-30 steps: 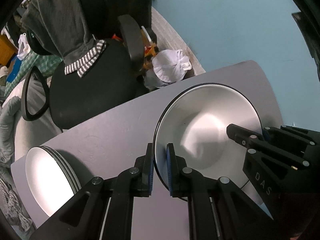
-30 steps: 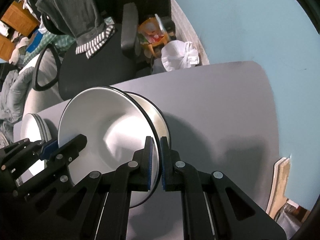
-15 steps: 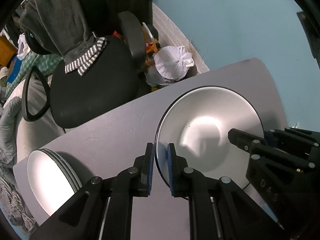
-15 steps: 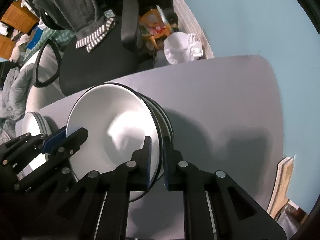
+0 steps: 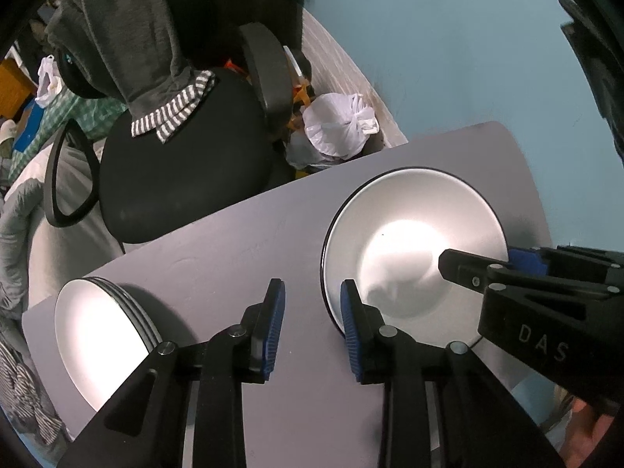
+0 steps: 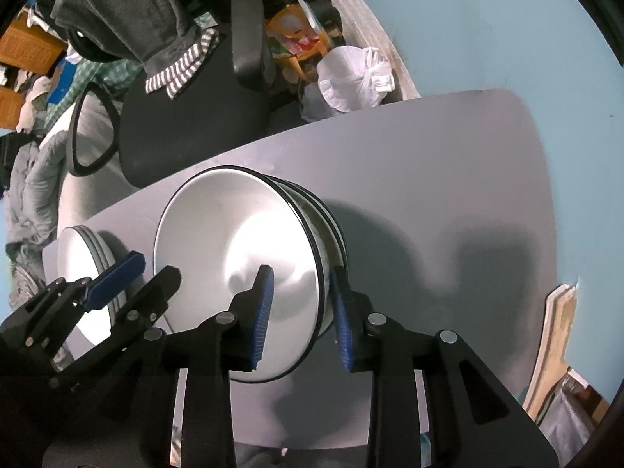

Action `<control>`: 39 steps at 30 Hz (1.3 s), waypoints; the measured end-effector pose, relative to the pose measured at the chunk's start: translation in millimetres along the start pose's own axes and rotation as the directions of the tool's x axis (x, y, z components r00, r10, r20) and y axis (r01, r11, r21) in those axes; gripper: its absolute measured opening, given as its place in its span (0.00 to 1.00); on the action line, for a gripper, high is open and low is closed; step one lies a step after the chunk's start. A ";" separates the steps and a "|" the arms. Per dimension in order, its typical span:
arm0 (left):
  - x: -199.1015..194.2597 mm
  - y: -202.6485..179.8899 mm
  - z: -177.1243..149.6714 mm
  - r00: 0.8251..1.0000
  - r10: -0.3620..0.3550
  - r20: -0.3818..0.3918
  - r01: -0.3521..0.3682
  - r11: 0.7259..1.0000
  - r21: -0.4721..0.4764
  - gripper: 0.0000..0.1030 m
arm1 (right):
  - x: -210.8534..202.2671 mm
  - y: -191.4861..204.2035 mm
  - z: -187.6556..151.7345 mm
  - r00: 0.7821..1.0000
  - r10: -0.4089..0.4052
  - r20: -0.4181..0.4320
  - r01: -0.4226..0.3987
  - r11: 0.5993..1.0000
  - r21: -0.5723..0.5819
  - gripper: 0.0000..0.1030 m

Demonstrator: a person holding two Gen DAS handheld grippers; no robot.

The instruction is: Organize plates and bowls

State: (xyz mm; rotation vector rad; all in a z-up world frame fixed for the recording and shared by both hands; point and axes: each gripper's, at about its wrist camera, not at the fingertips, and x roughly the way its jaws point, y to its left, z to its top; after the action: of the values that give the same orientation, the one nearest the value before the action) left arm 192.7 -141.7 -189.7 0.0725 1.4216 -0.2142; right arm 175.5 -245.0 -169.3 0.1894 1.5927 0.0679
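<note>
A stack of white bowls with black rims stands on the grey table. My left gripper is open at the stack's left rim, with its right finger against the rim. My right gripper is open, and its fingers straddle the stack's right rim. A stack of white plates rests near the table's left end. The left gripper also shows in the right wrist view. The right gripper shows in the left wrist view.
A black office chair draped with grey cloth stands behind the table. A white plastic bag lies on the floor by the blue wall. A wooden board leans at the right.
Both grippers opened and let go of the top bowl. That bowl now rests on the stack.
</note>
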 end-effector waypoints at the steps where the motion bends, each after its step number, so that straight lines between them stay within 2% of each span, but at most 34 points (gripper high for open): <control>1: -1.6 0.7 -0.4 1.000 -0.007 0.001 0.007 1.000 -0.005 0.30 | -0.6 -0.3 -0.6 1.000 0.003 -0.001 -0.003 1.000 0.007 0.28; 2: -2.9 1.6 -0.9 1.000 -0.019 0.001 0.019 1.000 -0.011 0.32 | -1.7 -1.7 -1.6 1.000 0.011 -0.002 -0.011 1.000 0.021 0.29; 6: -6.9 1.1 -3.4 0.999 -0.035 0.004 0.035 0.999 -0.014 0.34 | -8.6 -4.4 -2.0 1.000 0.010 0.025 -0.011 0.999 0.039 0.45; 12: -20.0 -0.8 -9.3 0.999 -0.043 0.022 0.043 0.999 -0.008 0.34 | -21.7 -6.6 -6.0 0.998 0.001 0.062 -0.003 0.999 0.032 0.46; 15: -30.1 1.2 -11.7 0.998 -0.050 0.039 0.051 0.999 -0.014 0.37 | -31.1 -6.2 -11.2 0.996 -0.016 0.091 0.014 1.000 0.018 0.54; 18: -40.6 3.9 -14.4 0.997 -0.048 0.059 0.049 0.999 -0.015 0.41 | -41.5 -6.2 -17.5 0.991 -0.044 0.127 0.045 0.999 -0.007 0.58; 24: -62.0 10.8 -21.9 0.994 -0.050 0.093 0.051 0.999 -0.014 0.49 | -57.5 -8.8 -27.6 0.982 -0.079 0.173 0.089 0.995 -0.050 0.59; 29: -71.5 13.3 -25.2 0.993 -0.058 0.103 0.059 0.998 -0.009 0.50 | -66.8 -11.1 -36.1 0.976 -0.079 0.201 0.094 0.993 -0.066 0.60; 34: -71.1 12.8 -25.2 0.993 -0.047 0.112 0.045 0.999 0.020 0.57 | -73.2 -13.2 -39.1 0.971 -0.089 0.223 0.109 0.991 -0.081 0.60; 39: -60.9 15.1 -22.3 0.995 -0.039 0.095 0.038 0.999 0.013 0.59 | -75.9 -10.3 -39.9 0.958 -0.129 0.257 0.160 0.982 -0.104 0.62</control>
State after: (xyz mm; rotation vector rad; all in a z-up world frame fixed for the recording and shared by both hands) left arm 165.7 -116.7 -134.2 0.0434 1.3277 -0.2544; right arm 136.4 -264.6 -94.9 -0.0164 1.3423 0.0271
